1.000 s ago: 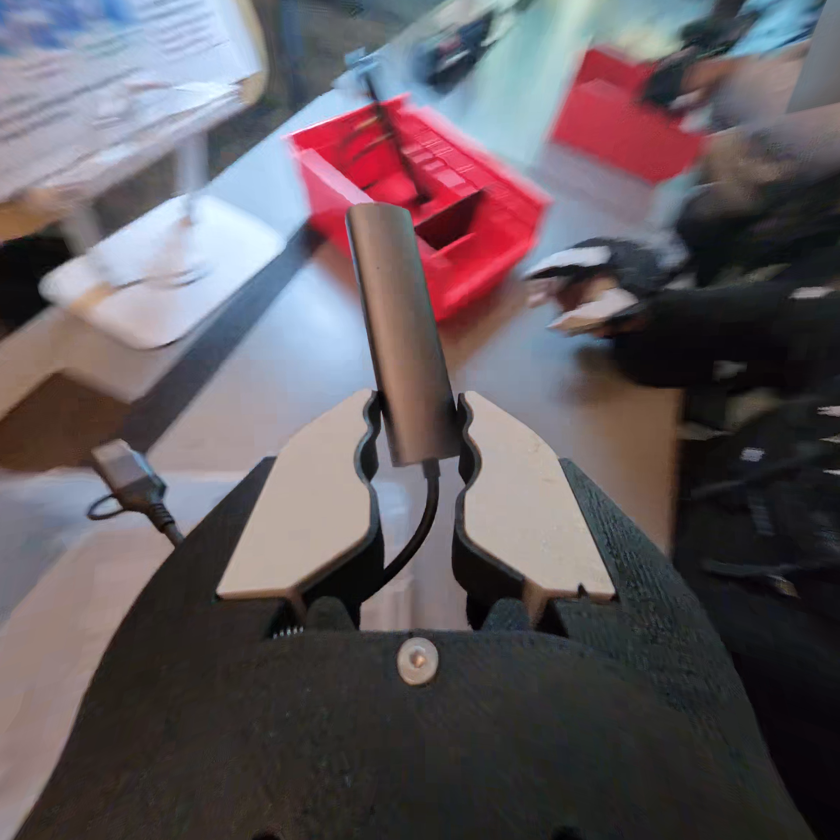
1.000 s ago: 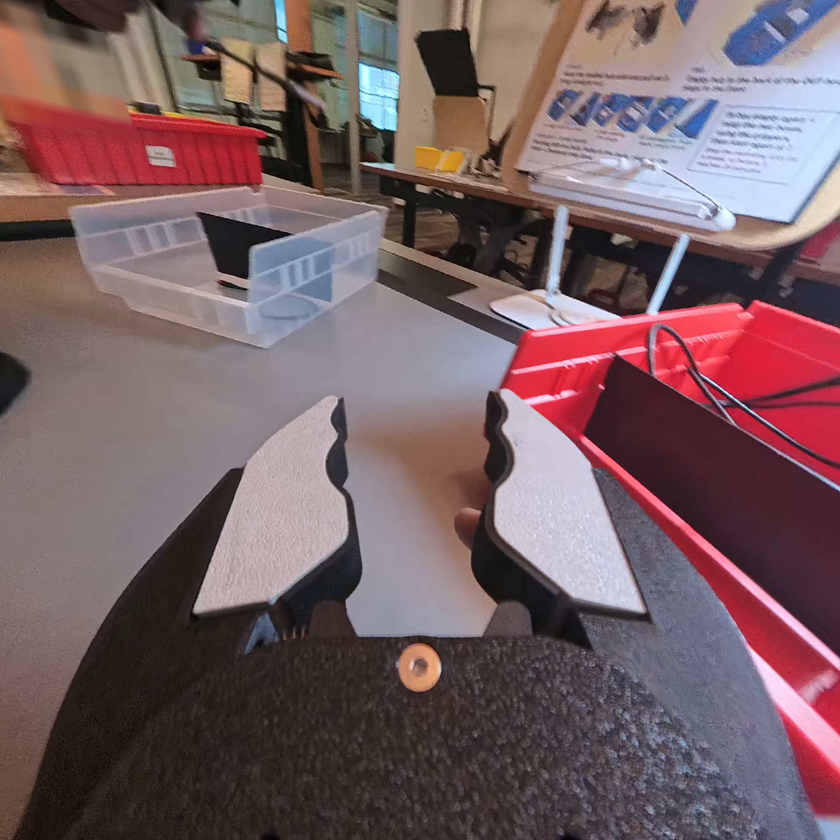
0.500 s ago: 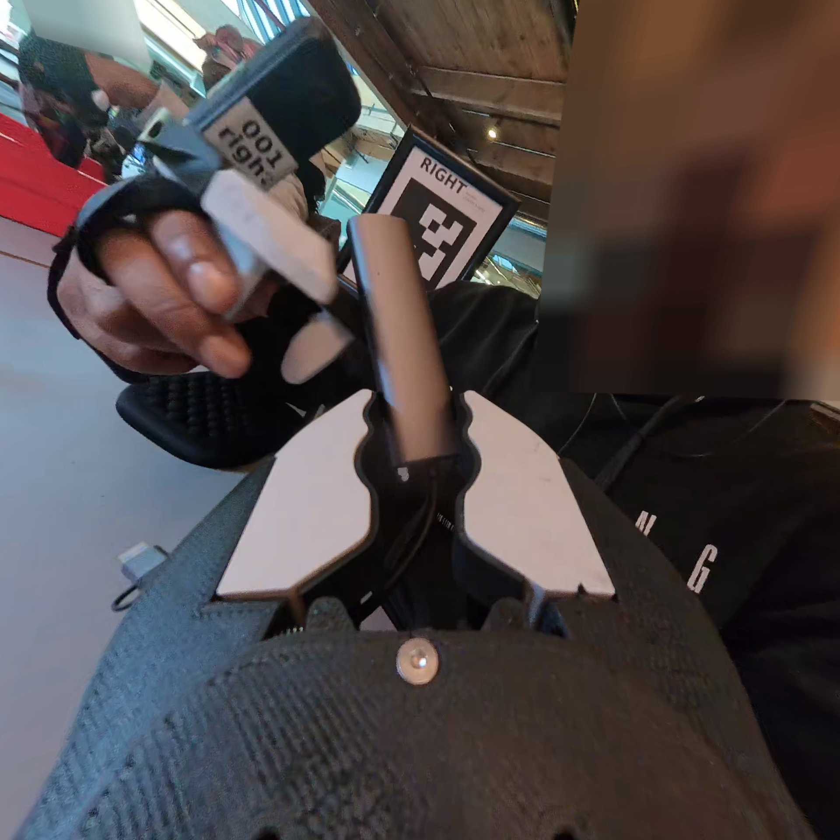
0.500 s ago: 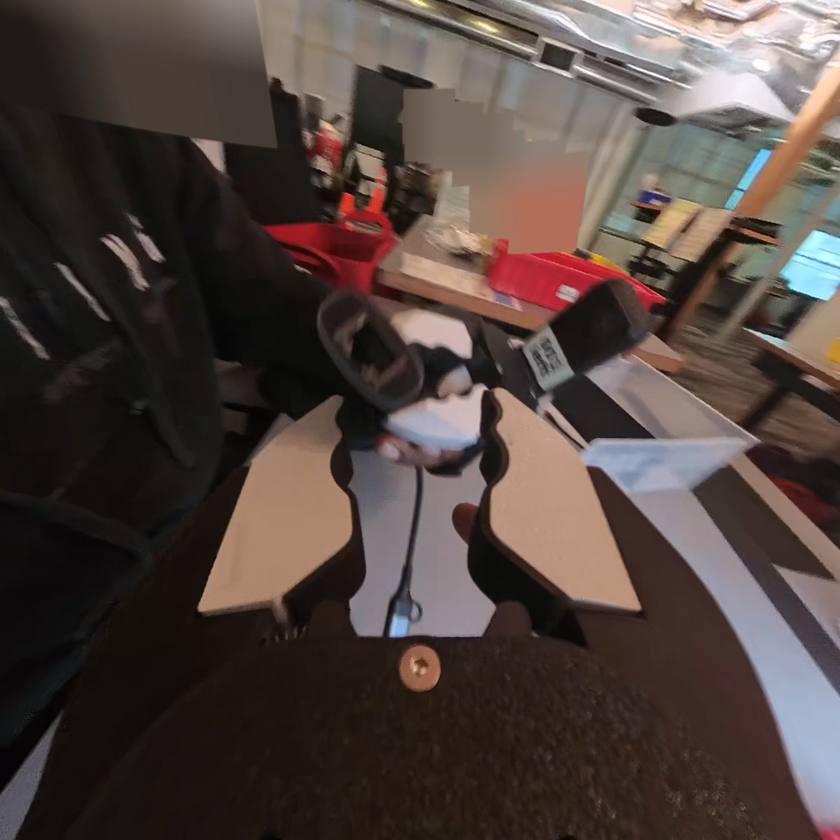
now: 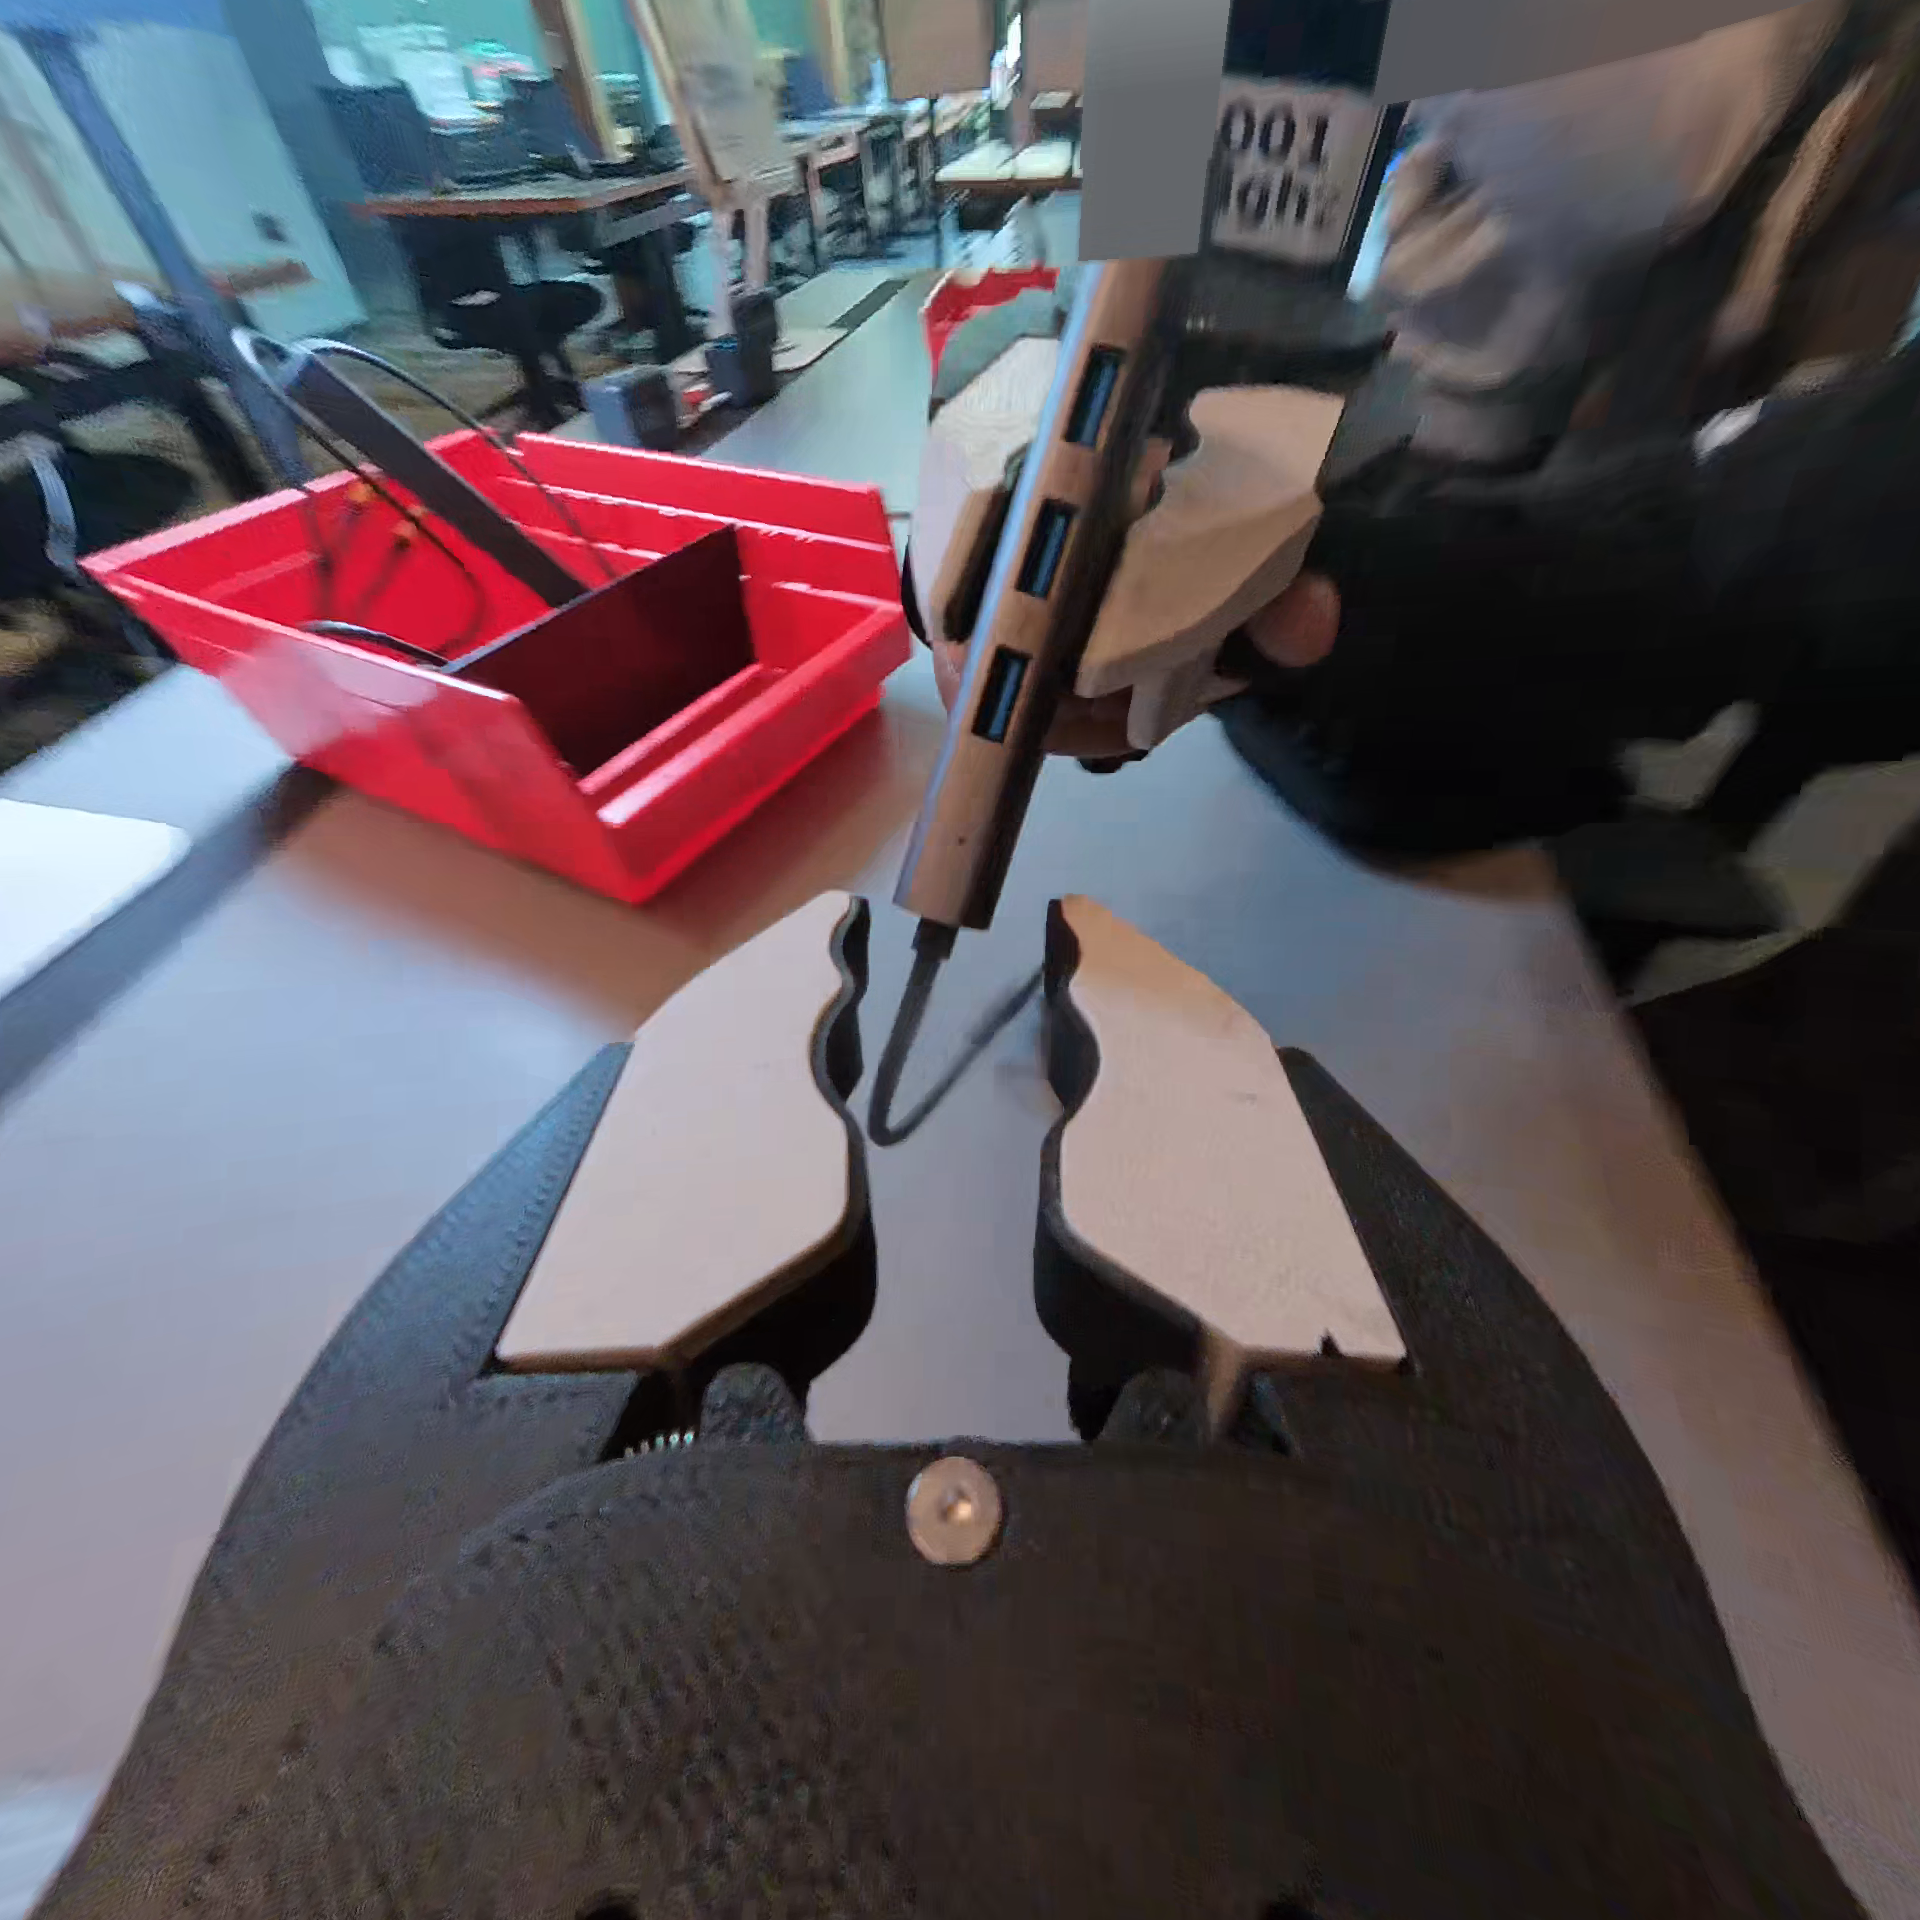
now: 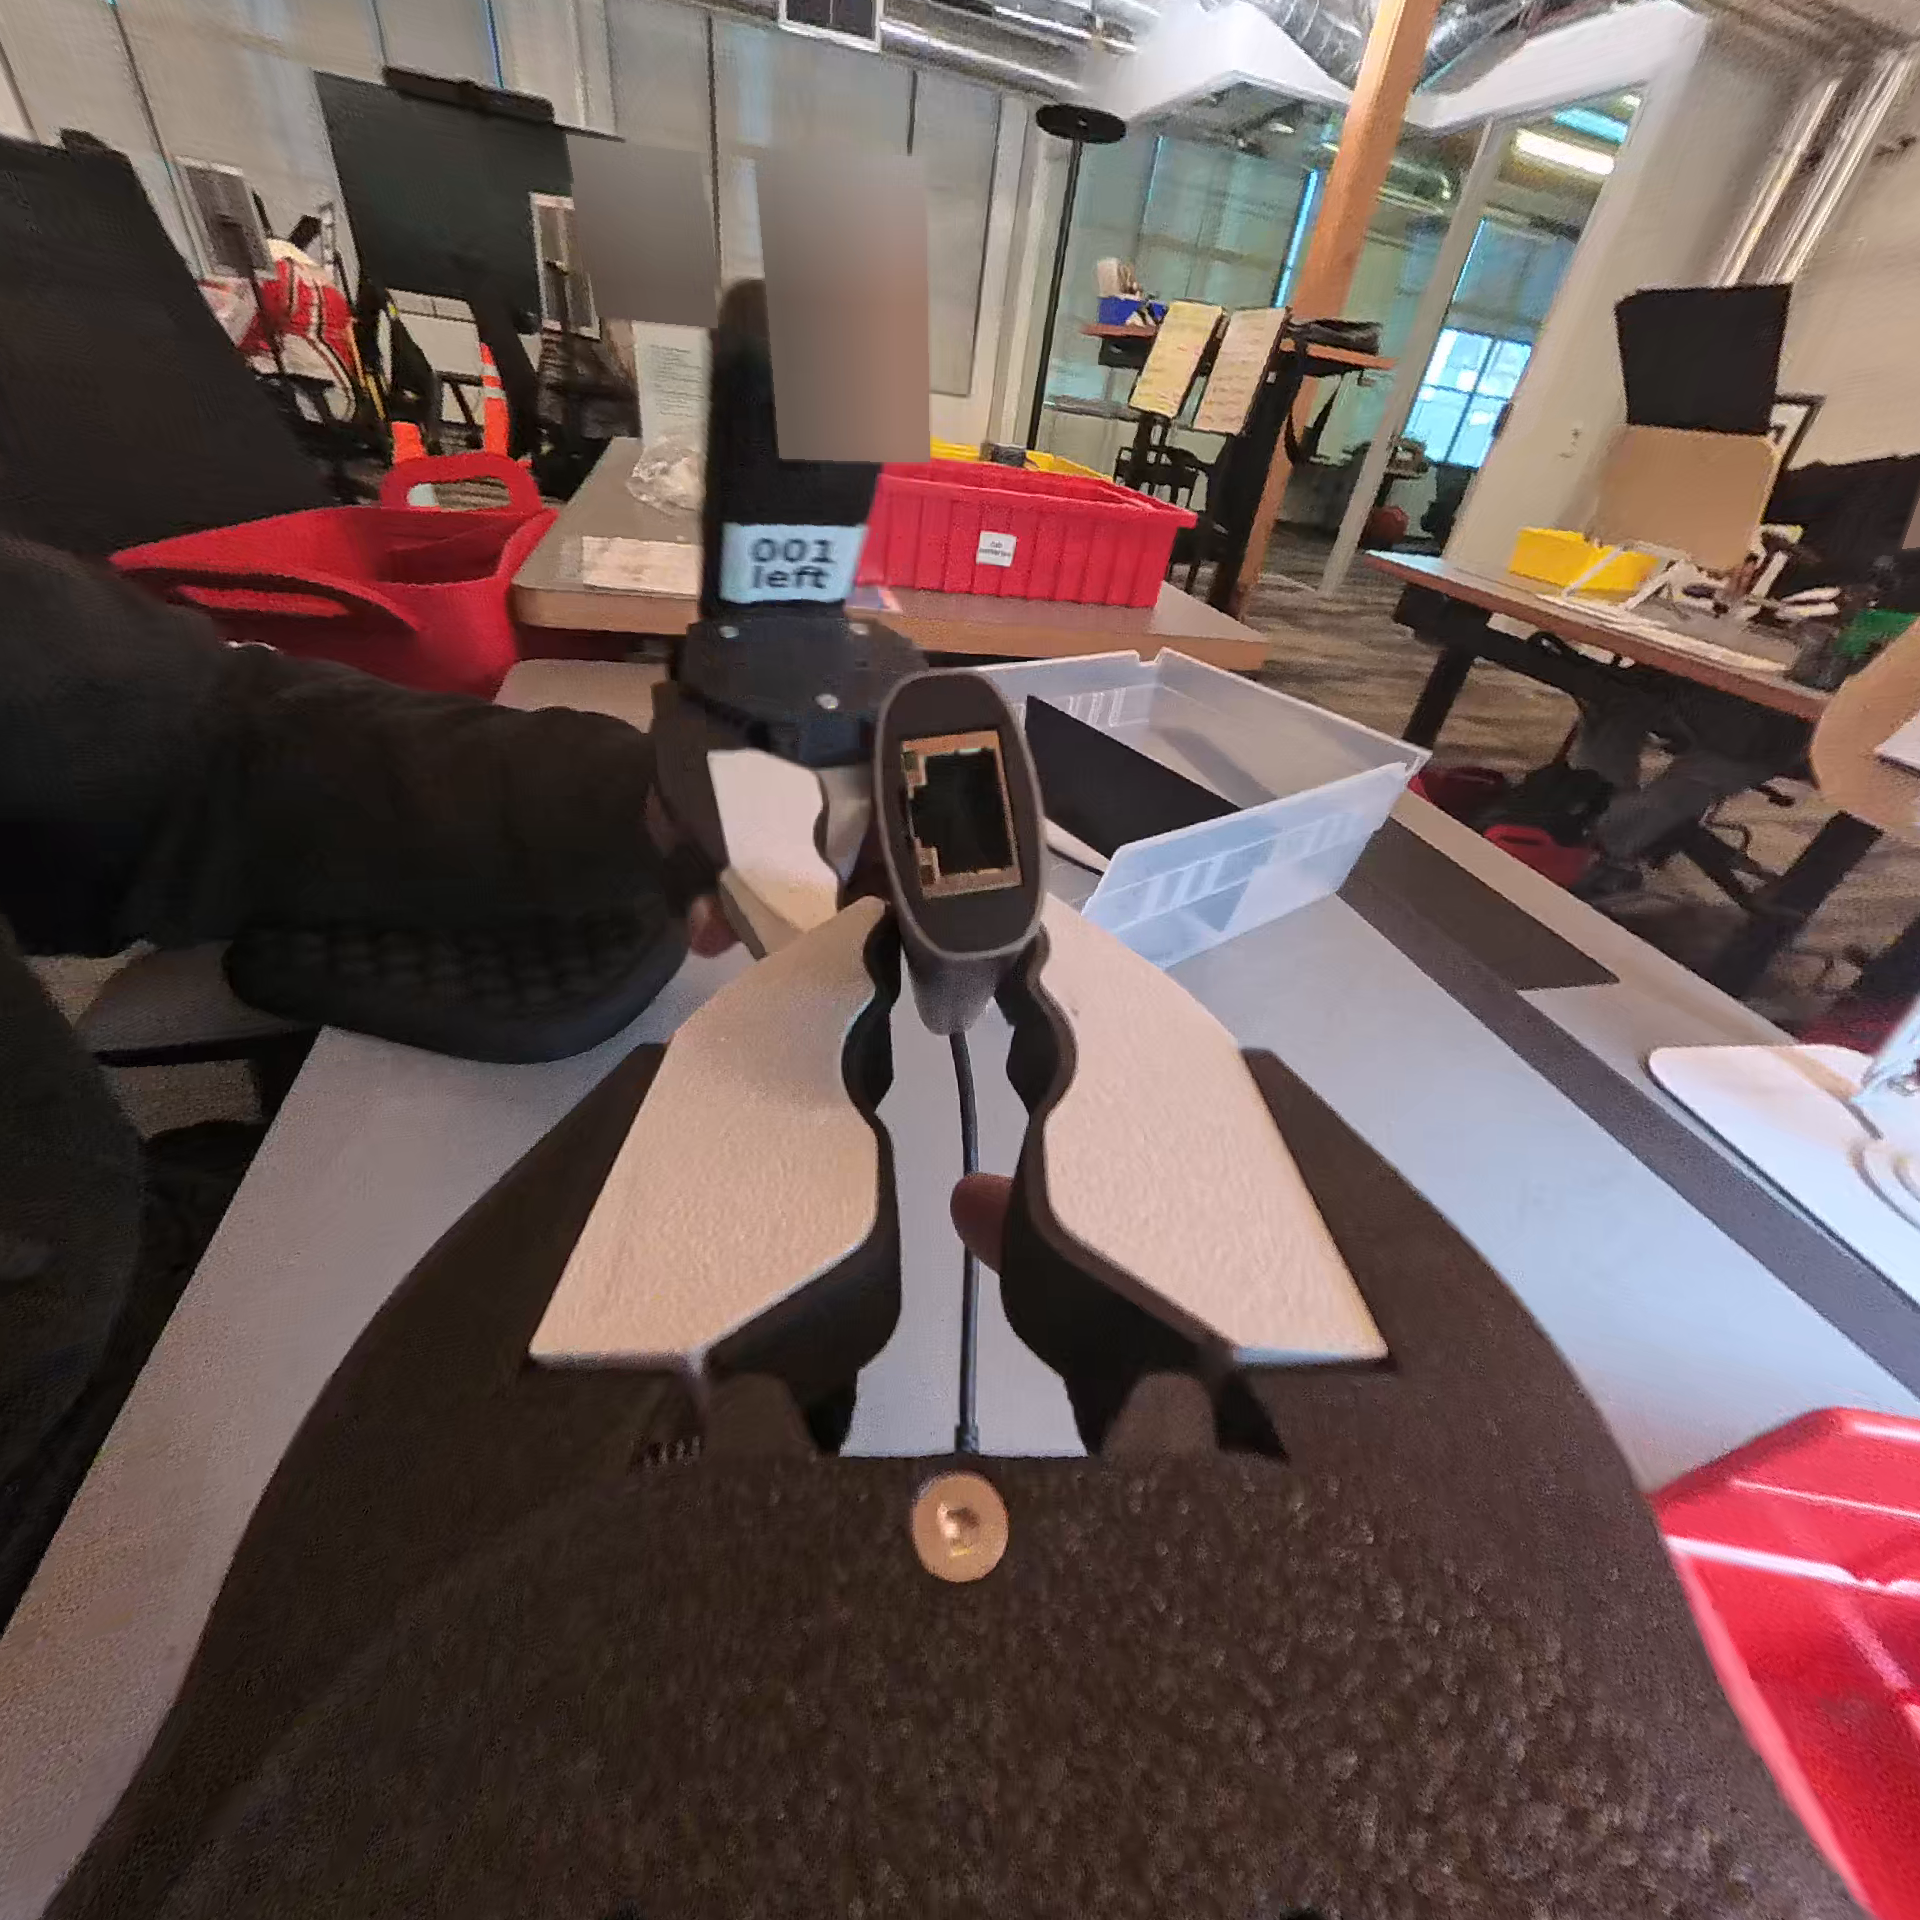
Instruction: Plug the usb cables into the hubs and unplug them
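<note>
Hub pinched in right tool, side ports apparently left-view only, left tool spread.

The slim grey metal USB hub is cut off up top by a mosaic patch, its thin black cable is lost behind the pale right finger, and the red plastic bin gets cropped at the edge.

Your left gripper and right gripper look alike: rough black printed bodies, pale grey wavy-edged finger pads, one round metal screw at the near centre. You wear black fingerless gloves and dark sleeves.
</note>
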Motion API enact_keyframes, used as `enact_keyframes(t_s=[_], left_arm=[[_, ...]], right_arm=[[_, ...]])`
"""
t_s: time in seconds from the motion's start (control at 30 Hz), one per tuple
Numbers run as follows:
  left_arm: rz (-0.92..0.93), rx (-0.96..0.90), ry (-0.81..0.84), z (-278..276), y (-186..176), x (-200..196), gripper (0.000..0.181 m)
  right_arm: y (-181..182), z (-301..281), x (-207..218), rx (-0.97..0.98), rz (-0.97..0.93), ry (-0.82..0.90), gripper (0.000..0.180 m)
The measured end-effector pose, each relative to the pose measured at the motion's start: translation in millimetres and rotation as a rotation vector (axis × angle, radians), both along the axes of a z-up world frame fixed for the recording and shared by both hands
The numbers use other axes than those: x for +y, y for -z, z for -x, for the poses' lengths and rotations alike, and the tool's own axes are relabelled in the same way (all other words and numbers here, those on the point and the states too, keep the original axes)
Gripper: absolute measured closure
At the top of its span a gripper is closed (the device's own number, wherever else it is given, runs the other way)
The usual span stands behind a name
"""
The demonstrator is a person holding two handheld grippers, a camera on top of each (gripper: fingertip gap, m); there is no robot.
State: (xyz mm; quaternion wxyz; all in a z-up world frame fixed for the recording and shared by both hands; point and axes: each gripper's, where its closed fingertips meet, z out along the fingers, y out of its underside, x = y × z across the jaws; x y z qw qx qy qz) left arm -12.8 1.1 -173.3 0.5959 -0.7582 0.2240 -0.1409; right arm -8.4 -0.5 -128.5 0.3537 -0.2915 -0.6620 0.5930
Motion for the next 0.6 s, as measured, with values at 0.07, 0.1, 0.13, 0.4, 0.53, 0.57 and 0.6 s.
enact_keyframes(t_s=[0.07,0.1,0.13,0.4,0.53,0.57,0.6], left_arm=[[-0.028,0.121,-0.058,1.3,4.9,3.7,0.161],[-0.026,0.153,-0.056,1.1,7.7,3.1,0.161],[-0.019,0.144,-0.037,-0.1,8.7,1.5,0.162],[-0.011,-0.121,0.187,-26.2,7.5,-8.1,0.163],[0.027,-0.083,0.163,-25.7,19.6,-4.6,0.163],[0.045,-0.092,0.152,-24.0,21.6,-3.1,0.163],[0.055,-0.104,0.143,-21.6,22.5,-1.9,0.163]], right_arm=[[3.7,2.0,-3.8,-0.014,0.023,-0.011,0.162],[5.1,1.8,-5.0,-0.011,0.02,-0.016,0.162],[6.4,0.3,-6.2,-0.004,0.007,-0.026,0.162],[28.8,-8.9,-16.3,0.027,-0.147,-0.095,0.145],[36.8,-8.3,-15.1,-0.006,-0.184,-0.091,0.16],[38.4,-7.2,-13.4,-0.011,-0.208,-0.077,0.16],[39.3,-6.2,-11.5,-0.006,-0.237,-0.058,0.161]])
